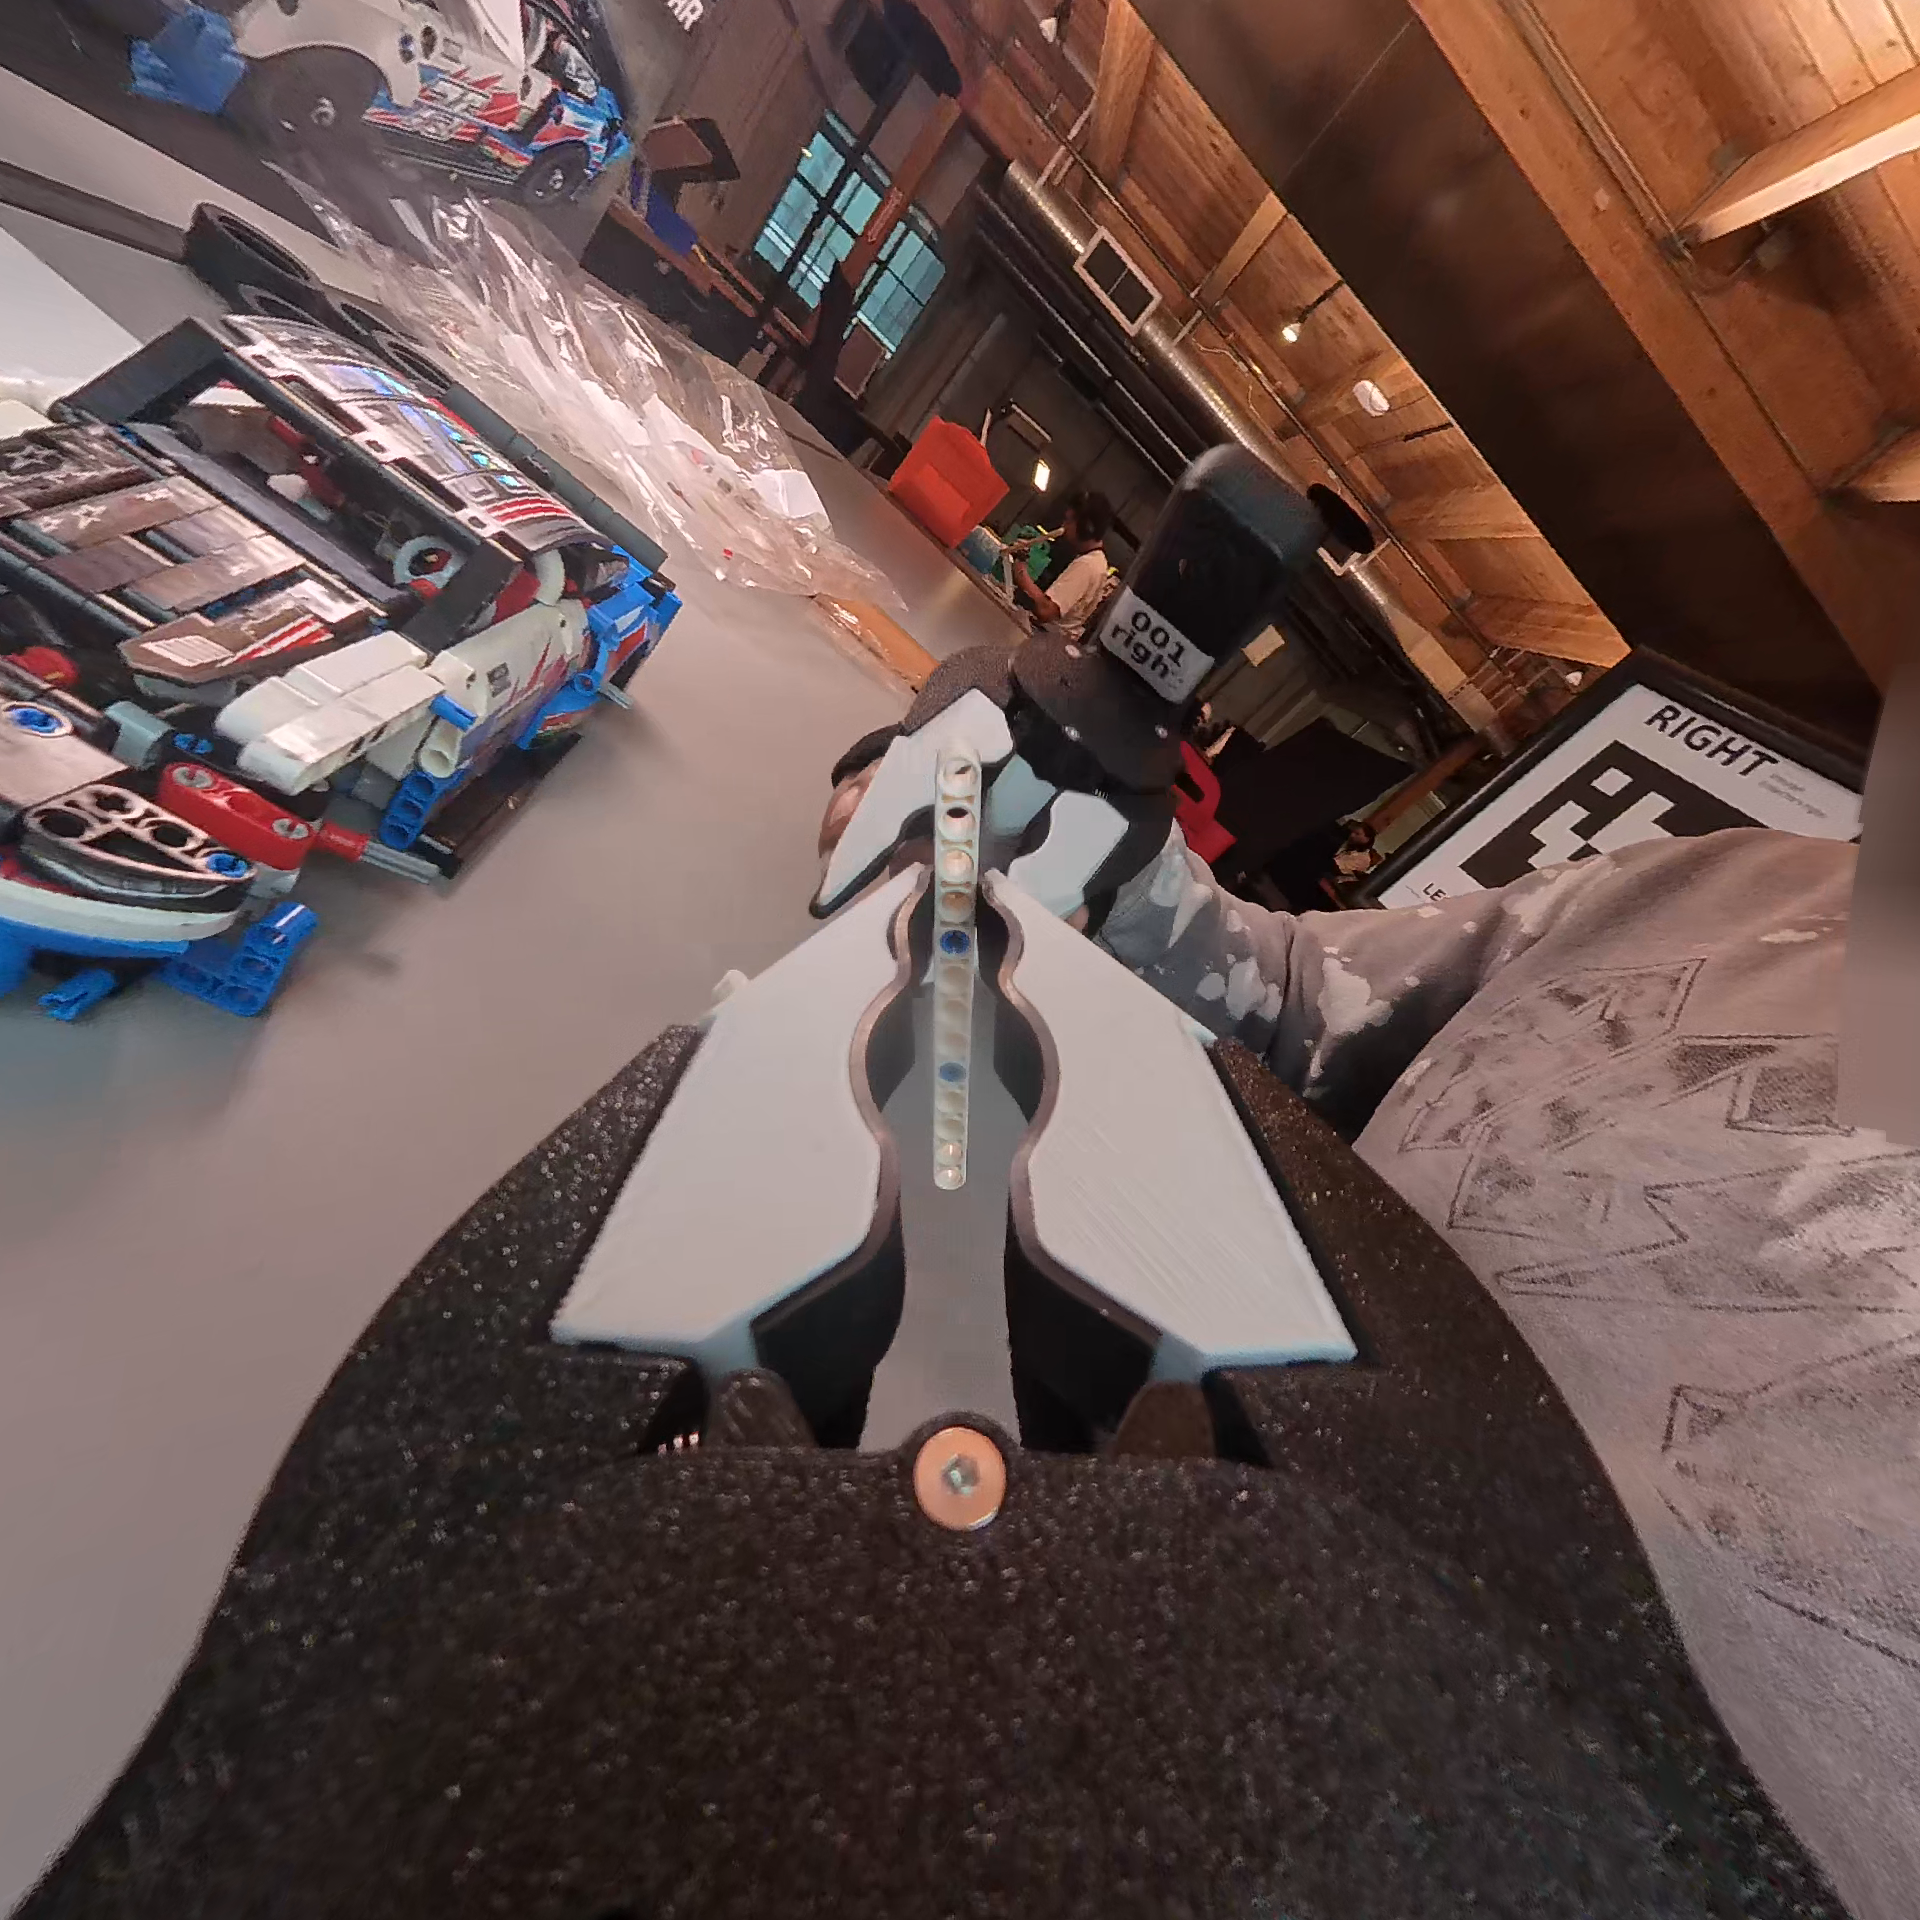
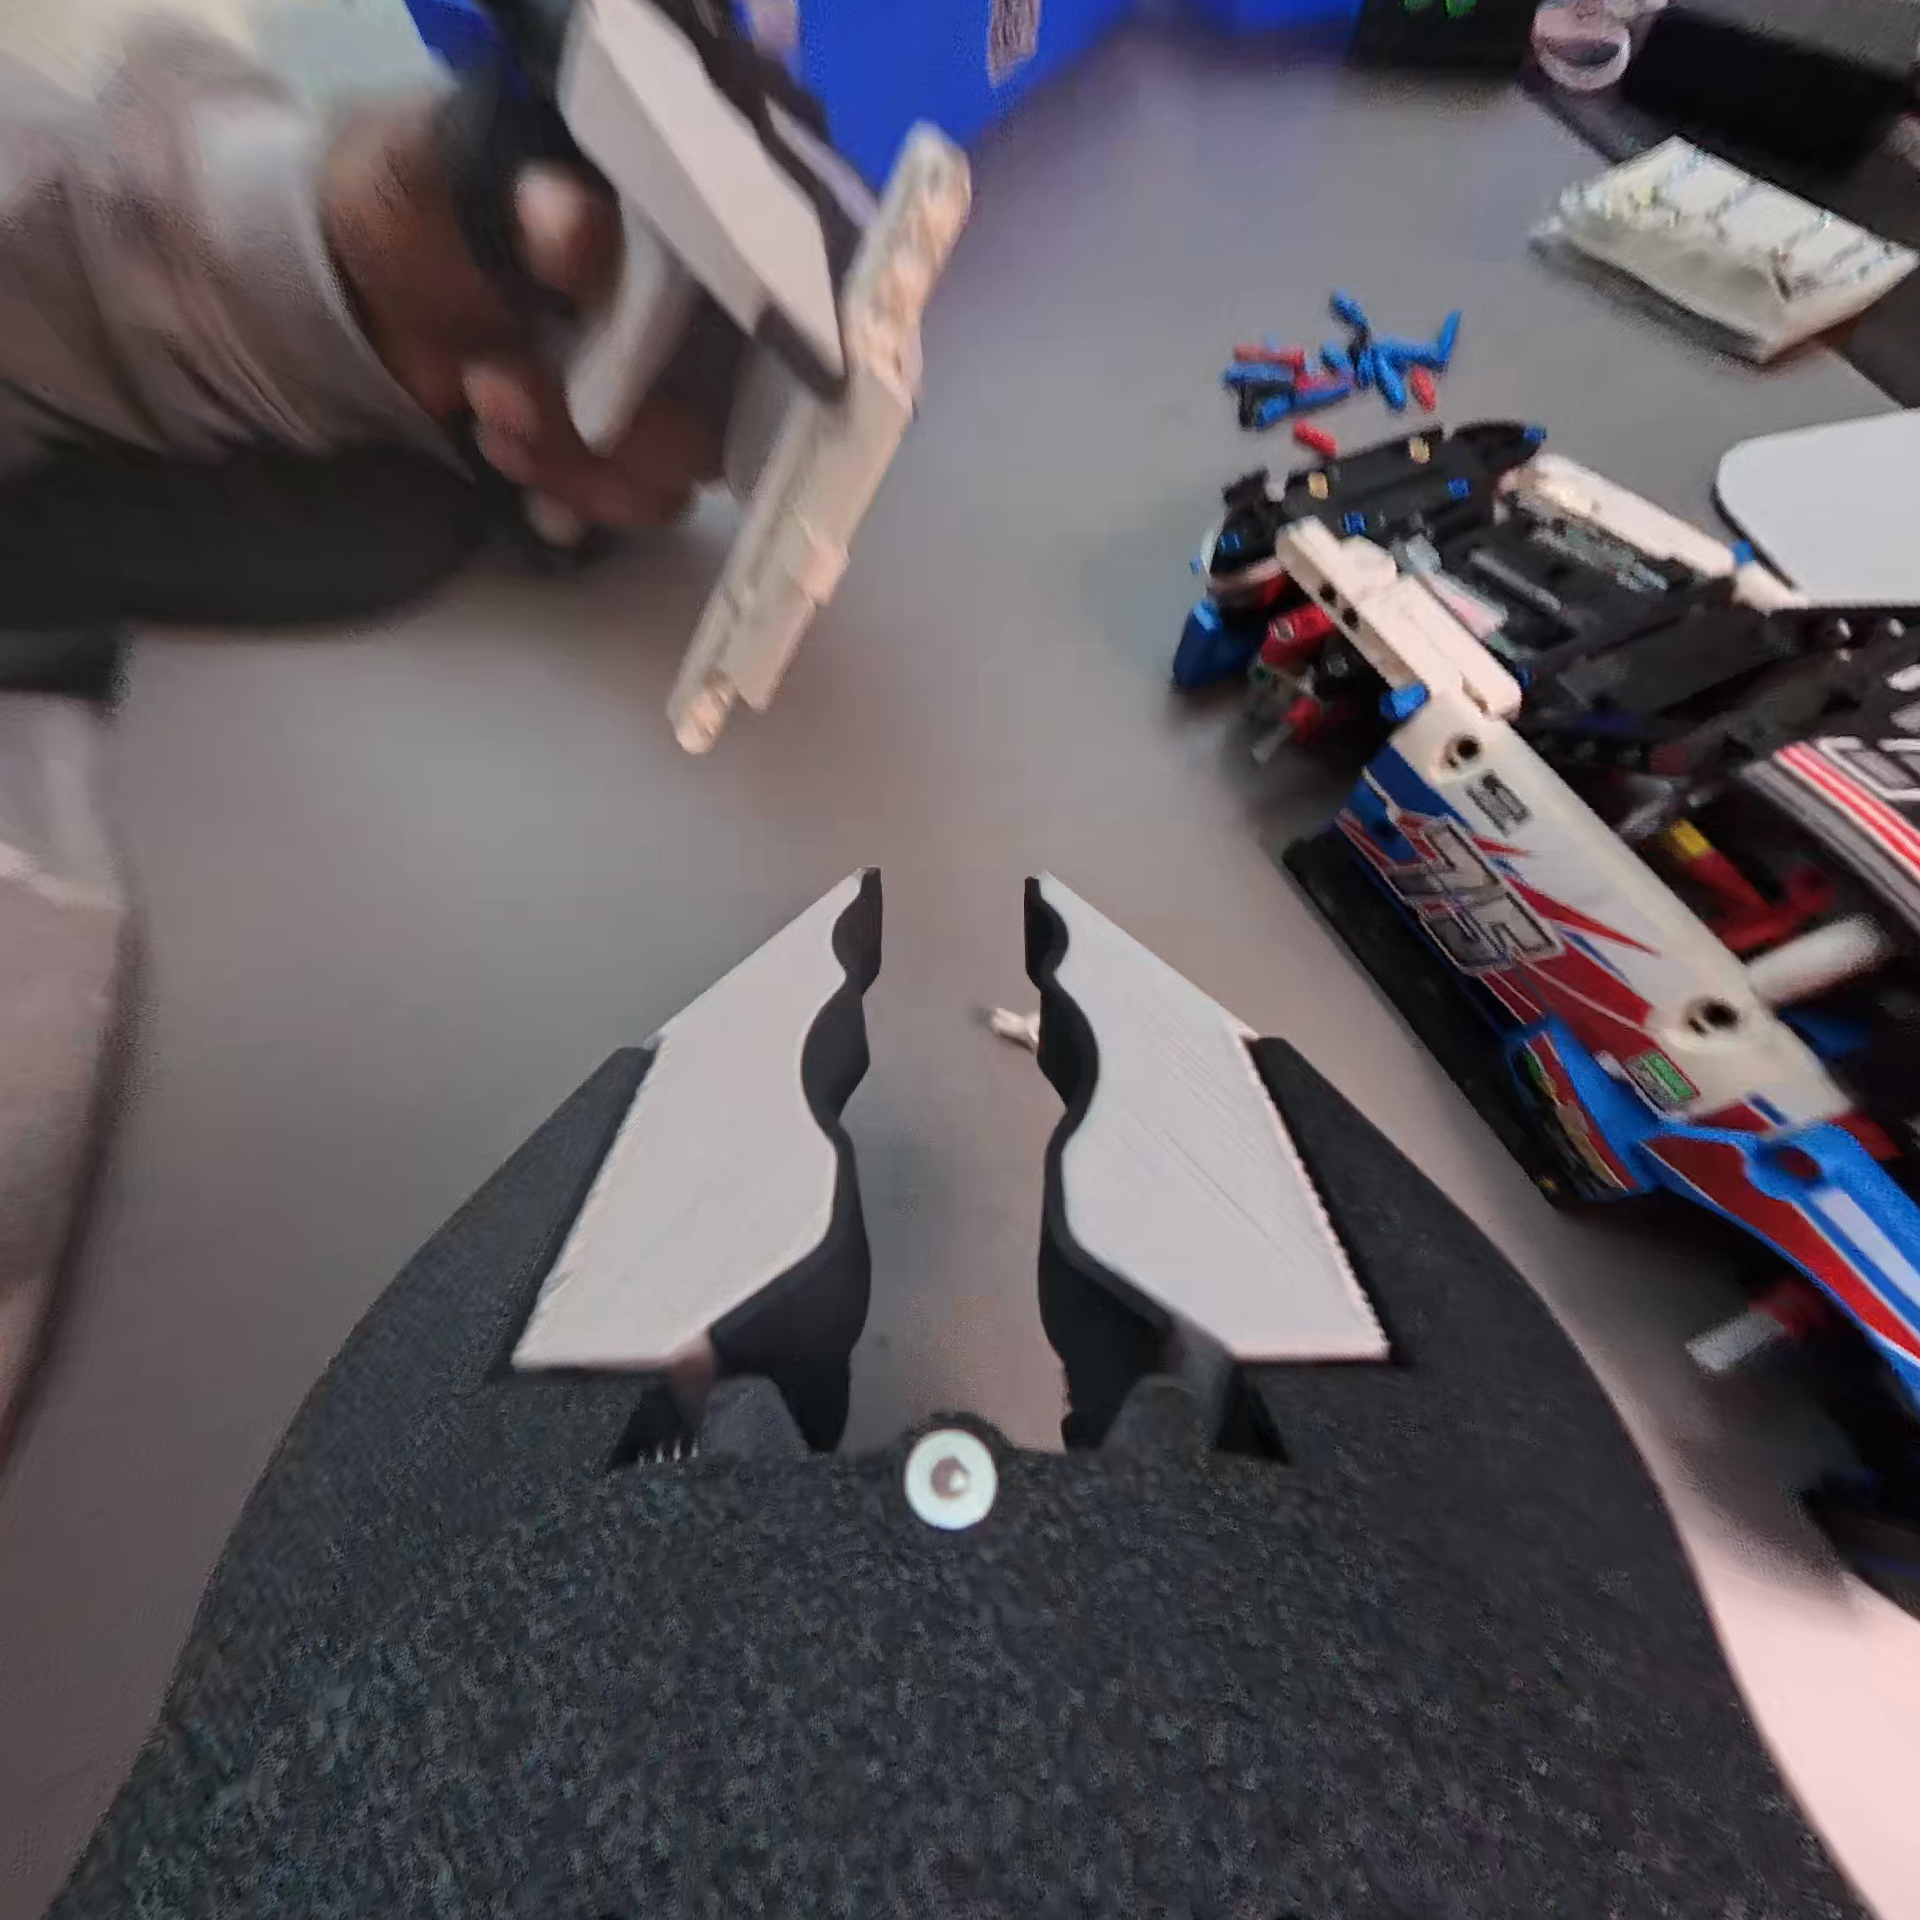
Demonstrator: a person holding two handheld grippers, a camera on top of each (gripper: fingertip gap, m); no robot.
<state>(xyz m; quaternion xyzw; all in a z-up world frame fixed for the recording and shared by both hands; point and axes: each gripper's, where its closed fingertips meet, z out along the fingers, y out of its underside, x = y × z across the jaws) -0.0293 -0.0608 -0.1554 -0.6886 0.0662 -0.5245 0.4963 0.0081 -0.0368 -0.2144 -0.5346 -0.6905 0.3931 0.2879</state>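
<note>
My left gripper is shut on a long white beam with holes, held upright in the air above the grey table. The beam carries two blue pins. My right gripper is open and empty, low over the table, with a small white pin lying by its right finger. It also shows in the left wrist view, beyond the beam. The right wrist view shows the left gripper, blurred, with the white beam at the upper left, apart from my right gripper.
A partly built red, white and blue model car stands at the right, and at the left in the left wrist view. A pile of blue and red pins, a parts bag and clear plastic bags lie farther back. Left tips to right tips: about 8 centimetres.
</note>
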